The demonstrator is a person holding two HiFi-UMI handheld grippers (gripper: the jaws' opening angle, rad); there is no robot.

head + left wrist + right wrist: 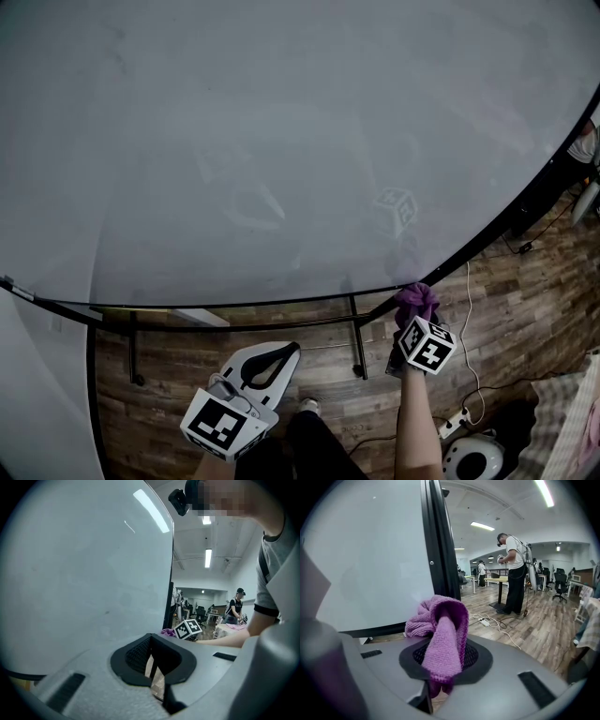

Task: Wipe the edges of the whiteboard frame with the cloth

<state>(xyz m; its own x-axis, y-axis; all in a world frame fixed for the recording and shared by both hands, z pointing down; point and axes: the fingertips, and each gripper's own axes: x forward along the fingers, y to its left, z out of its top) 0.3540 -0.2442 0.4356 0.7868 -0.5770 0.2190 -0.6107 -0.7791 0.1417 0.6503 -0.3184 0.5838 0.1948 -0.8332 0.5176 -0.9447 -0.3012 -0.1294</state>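
Observation:
The whiteboard (281, 141) fills most of the head view, with its black frame (281, 303) curving along the bottom and up the right side. My right gripper (412, 323) is shut on a purple cloth (416, 301), which touches the frame near the lower right corner. In the right gripper view the cloth (443, 630) bunches out of the gripper (440, 667) beside the vertical frame edge (440, 550). My left gripper (281, 358) hangs lower, away from the board, shut and holding nothing. From the left gripper (152, 660) view I see the frame edge (169, 602) and the cloth (167, 632).
The board's stand legs (357, 337) rise from a wooden floor below the frame. A white cable (469, 309) and a power strip (450, 422) lie at the right. A person (515, 573) stands by desks further back, and another person (234, 609) is in the distance.

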